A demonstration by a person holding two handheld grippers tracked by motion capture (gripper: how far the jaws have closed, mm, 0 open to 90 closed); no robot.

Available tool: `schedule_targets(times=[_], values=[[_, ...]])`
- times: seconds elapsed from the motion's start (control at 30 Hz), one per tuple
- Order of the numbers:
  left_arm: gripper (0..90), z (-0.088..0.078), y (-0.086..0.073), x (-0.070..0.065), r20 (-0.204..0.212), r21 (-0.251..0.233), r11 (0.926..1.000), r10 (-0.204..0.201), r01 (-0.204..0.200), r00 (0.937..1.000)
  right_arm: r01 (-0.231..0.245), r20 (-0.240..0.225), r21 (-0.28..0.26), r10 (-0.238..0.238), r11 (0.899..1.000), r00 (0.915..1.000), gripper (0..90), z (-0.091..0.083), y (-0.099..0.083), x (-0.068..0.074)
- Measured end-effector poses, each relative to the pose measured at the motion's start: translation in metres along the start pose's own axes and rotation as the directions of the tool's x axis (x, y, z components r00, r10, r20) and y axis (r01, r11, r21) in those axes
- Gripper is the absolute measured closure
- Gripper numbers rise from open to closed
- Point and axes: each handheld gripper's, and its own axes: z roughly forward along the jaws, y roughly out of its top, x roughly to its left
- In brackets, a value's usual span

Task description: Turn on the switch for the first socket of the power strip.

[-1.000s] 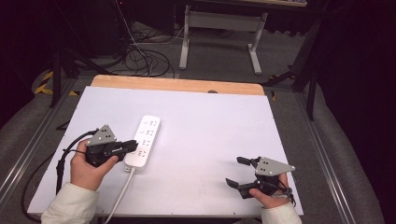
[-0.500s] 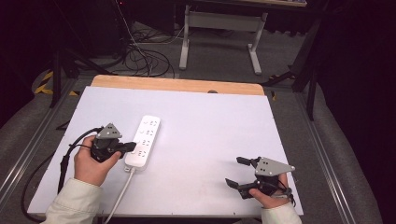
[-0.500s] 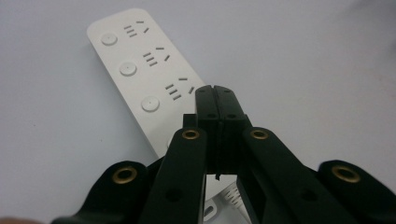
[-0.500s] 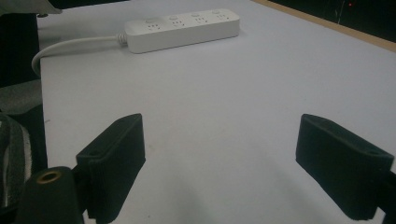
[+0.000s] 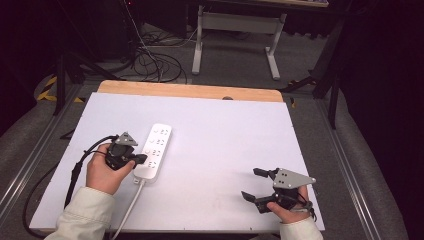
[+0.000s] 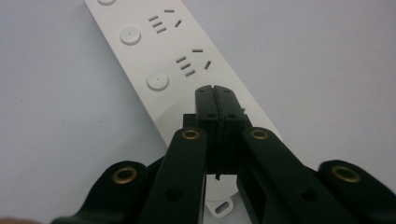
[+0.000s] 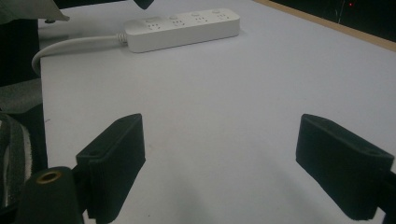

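Desk (image 5: 225, 130) space is broad and white, with a wooden strip along its far edge. On its left half lies a white power strip (image 5: 153, 151), running away from the person, its cord (image 5: 126, 212) trailing off the near edge.

The left gripper (image 5: 141, 159) sits at the strip's near end, over the side closest to the hand. In the left gripper view its jaws are pressed together with nothing between them, tips over the strip's top face just short of a round switch button (image 6: 157, 80) and its set of socket slots (image 6: 191, 61). Whether the tips touch the plastic I cannot tell.

The right gripper (image 5: 256, 184) rests near the desk's front right corner, well apart from the strip, its jaws spread wide and empty.

The step in hand looks like pressing a switch button with the closed tips. To do it well, the tips should move forward until centred over the button, then push straight down so they do not slide into the slots. The strip is light and loose, so a sideways shove would skid it.
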Motion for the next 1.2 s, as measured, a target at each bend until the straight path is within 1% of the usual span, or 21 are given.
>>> schedule_targets(times=[0.07, 0.23, 0.6, 0.73, 0.77, 1.1, 1.2], values=[[90.0, 0.002, 0.000, 0.001, 0.001, 0.013, 0.9999, -0.003, 0.003, 1.0000, 0.000, -0.001, 0.002, 0.001, 1.000, 1.0000, 16.2, 0.000, 0.000, 0.000], [90.0, 0.007, 0.000, 0.002, -0.016, 0.040, 0.9992, 0.001, 0.000, 0.9999, 0.001, -0.004, 0.003, -0.001, 1.000, 1.0000, 16.2, 0.000, -0.001, 0.000], [90.0, 0.013, 0.000, 0.005, -0.028, 0.071, 0.9975, 0.003, -0.001, 0.9996, 0.001, -0.003, 0.003, -0.001, 1.000, 1.0000, 16.2, 0.000, -0.001, 0.000], [90.0, 0.014, 0.000, 0.005, -0.036, 0.067, 0.9978, 0.007, -0.004, 0.9993, 0.000, -0.003, 0.002, 0.000, 1.000, 1.0000, 16.1, 0.000, -0.001, 0.000], [90.0, 0.014, 0.000, 0.005, -0.032, 0.067, 0.9978, 0.000, 0.002, 0.9995, 0.000, -0.003, 0.001, 0.000, 1.000, 1.0000, 16.2, 0.000, -0.001, 0.000], [90.0, 0.015, -0.001, 0.005, -0.040, 0.062, 0.9980, 0.008, -0.005, 0.9992, 0.000, -0.001, 0.000, 0.000, 1.000, 1.0000, 16.2, 0.000, -0.001, 0.000], [90.0, 0.015, -0.002, 0.006, -0.035, 0.059, 0.9983, 0.008, -0.006, 0.9993, 0.001, -0.001, 0.000, -0.001, 1.000, 1.0000, 16.2, -0.001, -0.001, 0.000]])
